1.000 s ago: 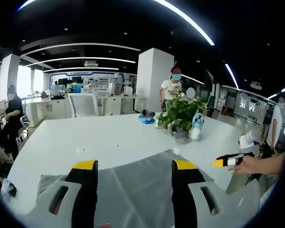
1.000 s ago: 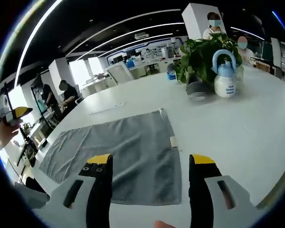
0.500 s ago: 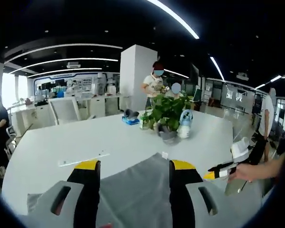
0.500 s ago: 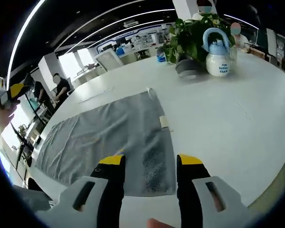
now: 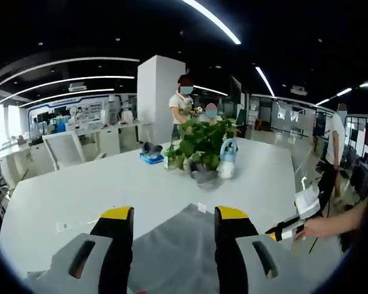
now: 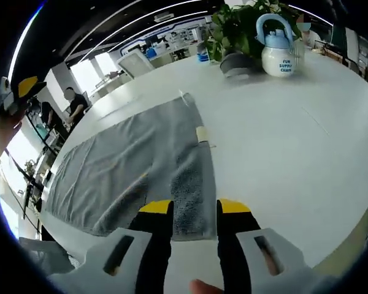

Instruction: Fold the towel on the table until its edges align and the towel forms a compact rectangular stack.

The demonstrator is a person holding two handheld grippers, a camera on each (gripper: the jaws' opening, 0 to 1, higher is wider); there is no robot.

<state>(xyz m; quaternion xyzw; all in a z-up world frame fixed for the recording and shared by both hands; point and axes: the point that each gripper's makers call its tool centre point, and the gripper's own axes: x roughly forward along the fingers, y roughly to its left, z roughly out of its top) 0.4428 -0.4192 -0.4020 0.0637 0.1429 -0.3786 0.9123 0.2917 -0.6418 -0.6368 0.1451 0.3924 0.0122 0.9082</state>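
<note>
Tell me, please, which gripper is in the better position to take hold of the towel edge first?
The right gripper, probably. Its jaws are narrowed and stand on either side of the near edge of the grey towel, close above it. The left gripper has wider jaws and looks across the towel toward the plant.

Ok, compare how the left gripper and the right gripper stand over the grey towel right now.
The left gripper has its yellow-tipped jaws wide apart, while the right gripper has its jaws much closer together. The left gripper sits over the grey towel near one end; the right gripper straddles the towel's near corner edge. Both are open and neither grips cloth yet.
</note>
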